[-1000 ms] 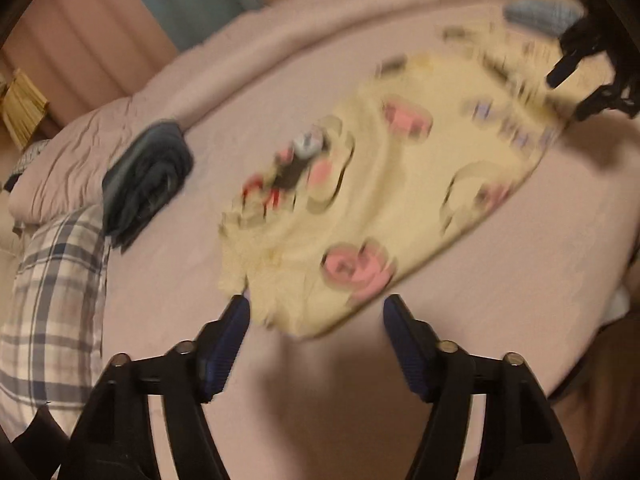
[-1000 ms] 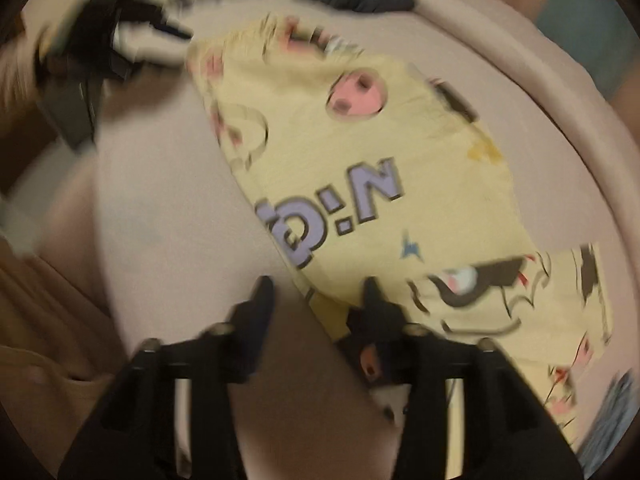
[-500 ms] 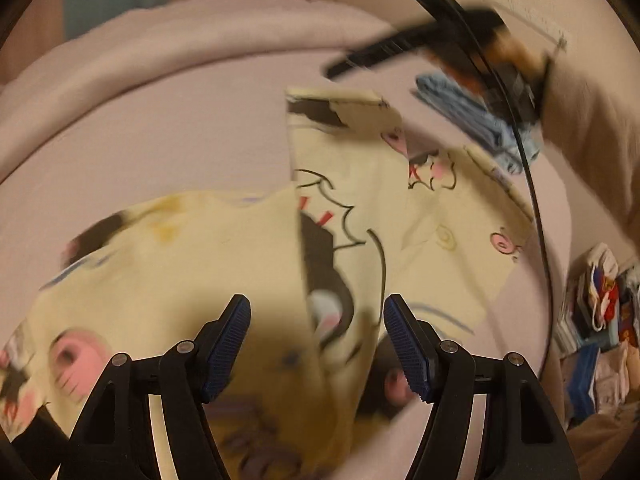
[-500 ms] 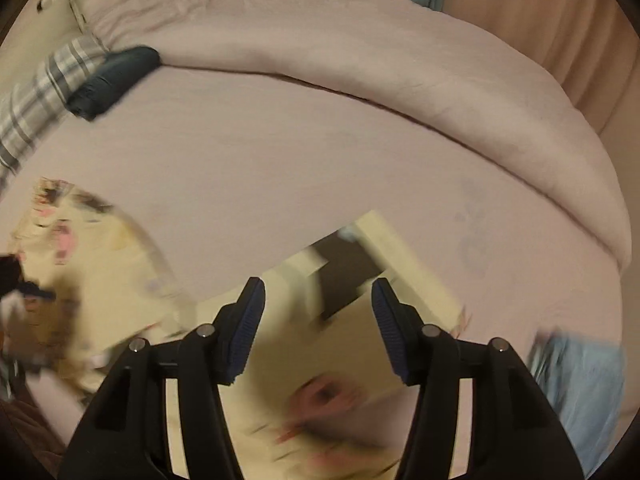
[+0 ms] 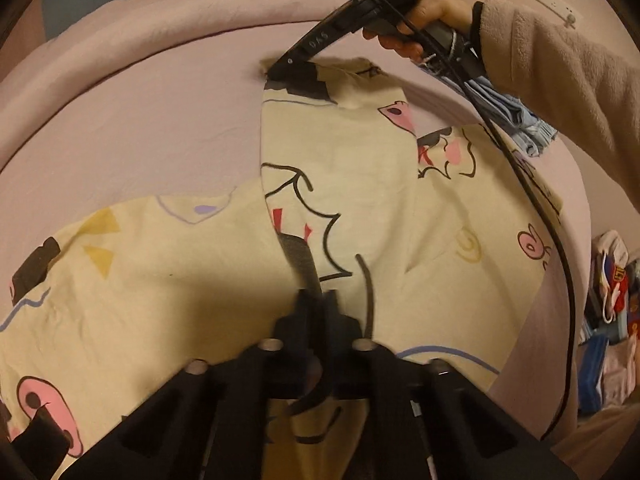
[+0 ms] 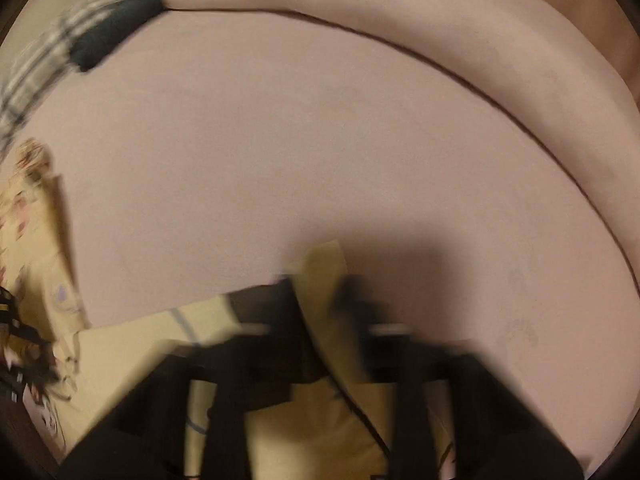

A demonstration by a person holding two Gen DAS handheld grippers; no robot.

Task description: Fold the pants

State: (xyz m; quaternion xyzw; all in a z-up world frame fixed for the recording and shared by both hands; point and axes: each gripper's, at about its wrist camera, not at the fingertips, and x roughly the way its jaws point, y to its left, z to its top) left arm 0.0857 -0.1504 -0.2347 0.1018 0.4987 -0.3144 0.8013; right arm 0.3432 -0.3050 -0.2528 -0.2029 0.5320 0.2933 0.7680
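The pinkish bed sheet [image 5: 140,128] filled most of both views, with a rolled duvet [image 5: 168,16] along the top. The yellow cartoon-print pants [image 5: 360,184] sprawled across the middle and lower part of the left wrist frame, one section folded over another. The left gripper [image 5: 318,300], bottom center, had just closed and was pinching a ridge of the fabric. The right gripper [image 5: 280,72], upper middle of that frame with the person's hand [image 5: 424,20] and fuzzy sleeve [image 5: 560,64] behind it, had also just been closing, clamped on the far edge of the pants. Folded blue cloth [image 5: 516,120] sat by the sleeve; a dark bundle [image 6: 116,32] showed upper left in the blurry right view.
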